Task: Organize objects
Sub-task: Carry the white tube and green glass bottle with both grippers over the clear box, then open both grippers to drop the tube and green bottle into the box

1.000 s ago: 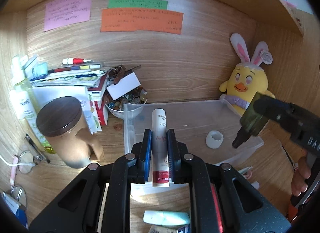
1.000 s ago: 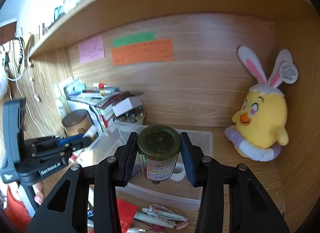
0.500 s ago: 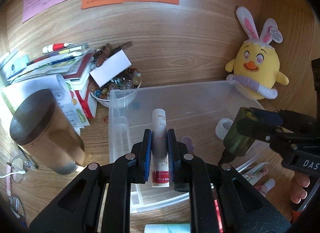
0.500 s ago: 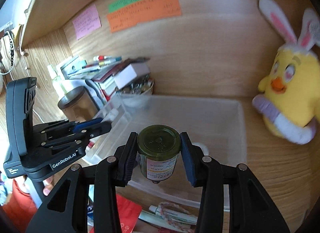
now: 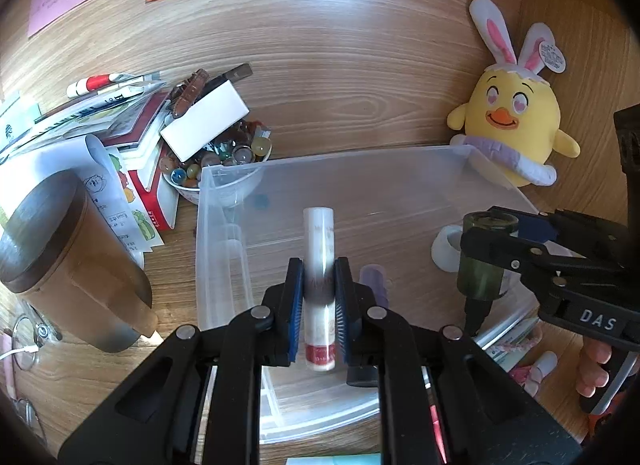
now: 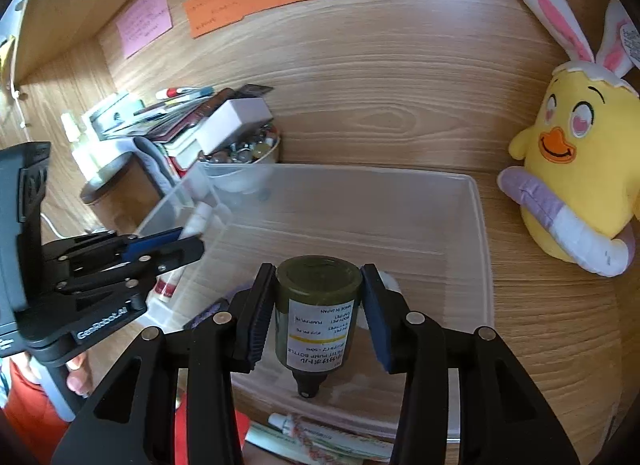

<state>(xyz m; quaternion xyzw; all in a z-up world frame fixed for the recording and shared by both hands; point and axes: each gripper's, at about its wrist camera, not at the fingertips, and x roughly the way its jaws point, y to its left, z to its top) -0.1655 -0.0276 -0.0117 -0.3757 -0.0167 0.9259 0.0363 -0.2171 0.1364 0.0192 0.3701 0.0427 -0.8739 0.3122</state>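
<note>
**Both grippers loaded over the clear bin**

I am holding the left gripper [image 5: 319,299] over the near left part of the clear plastic bin [image 5: 224,185], and its fingers [image 5: 295,305] are clamping a white tube [image 5: 318,233] with a red band at its near end. The tube is pointing forward along the fingers, away from the camera, above the bin's floor.

I am holding the right gripper [image 6: 316,313] over the near middle of the bin [image 6: 478,233], with its fingers [image 6: 258,317] pressing on a dark green pump bottle [image 6: 316,305]. The bottle is lying along the fingers, base facing away and its black nozzle toward the camera; the white label reads upside down. In the left wrist view the same bottle [image 5: 484,261] is hanging nozzle-down at the bin's right side, just in front of a white ring-shaped object [image 5: 446,247] that is sitting inside the bin. A pale purple item [image 5: 374,283] is lying on the bin floor just right of the left gripper's fingers.

A yellow chick plush [image 6: 576,169] with rabbit ears is sitting on the tabletop [image 6: 560,325] right of the bin. On the left, a bowl of marbles [image 5: 218,163], a stack of books [image 5: 132,125] and a lidded brown mug [image 5: 68,261] are standing beside the bin.
</note>
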